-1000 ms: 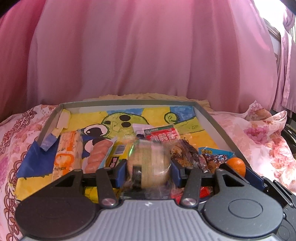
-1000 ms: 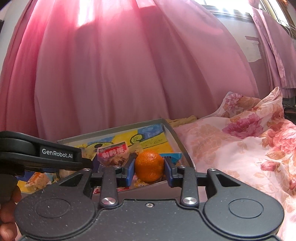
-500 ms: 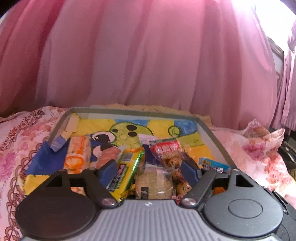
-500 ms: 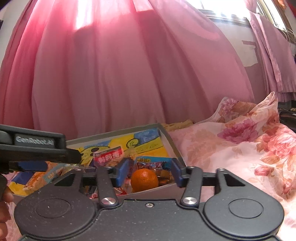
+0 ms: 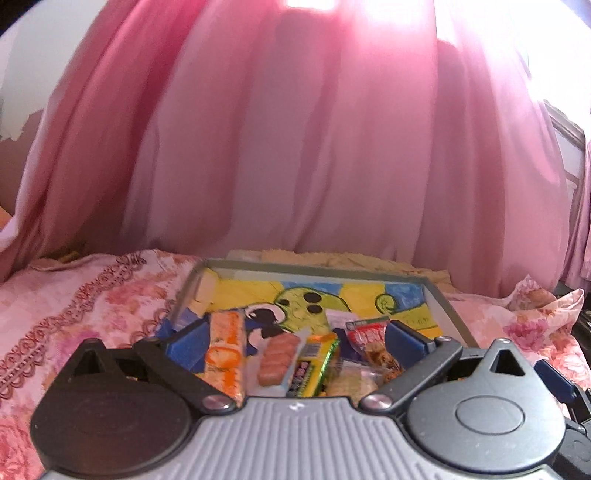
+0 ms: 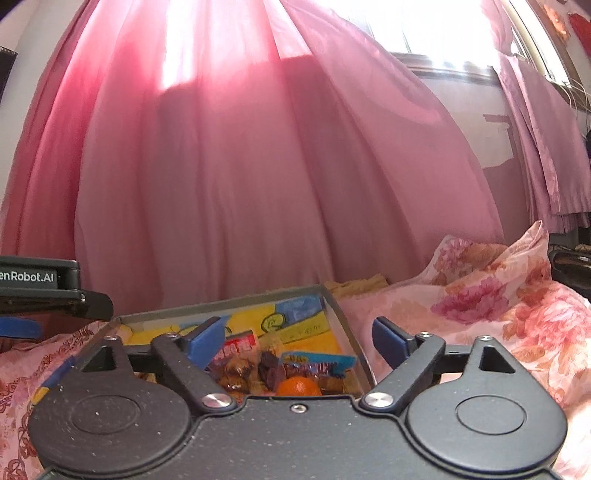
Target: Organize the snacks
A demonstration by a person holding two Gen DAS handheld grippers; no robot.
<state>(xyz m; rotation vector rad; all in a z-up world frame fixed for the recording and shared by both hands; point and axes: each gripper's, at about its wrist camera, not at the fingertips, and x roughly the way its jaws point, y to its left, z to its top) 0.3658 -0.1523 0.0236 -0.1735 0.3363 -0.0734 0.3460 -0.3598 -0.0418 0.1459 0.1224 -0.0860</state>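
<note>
Lying in a shallow grey tray (image 5: 448,310) w/ a yellow-blue cartoon liner, centre-bottom of both views: the snacks.

Items, left wrist view, left to right:
- orange-white packet (image 5: 225,354), lower centre-left, just beside the left blue pad
- clear pack of pink wafers (image 5: 275,356), touching the next item
- yellow-green bar (image 5: 314,365), tilted
- pale round biscuit pack (image 5: 354,382), partly hidden by gripper body
- red-white bag (image 5: 369,338) w/ brown cookies, near the right blue pad

Items, right wrist view: same red-white bag (image 6: 236,349); blue-orange sachet (image 6: 321,363); orange fruit (image 6: 298,387), bottom centre, half hidden behind gripper body.

Tools:
- left gripper (image 5: 295,341): fingers spread wide, nothing between them, hovering above the packets.
- right gripper (image 6: 299,338): fingers spread wide, nothing held; right finger sits past the tray's right wall, over bedding.
- Left gripper's body also shows at the left edge of the right view.

Surrounds: floral pink bedding (image 5: 92,302) under and around tray; pink curtain (image 5: 295,147) fills the upper frame; bright window (image 6: 443,33) upper right.
</note>
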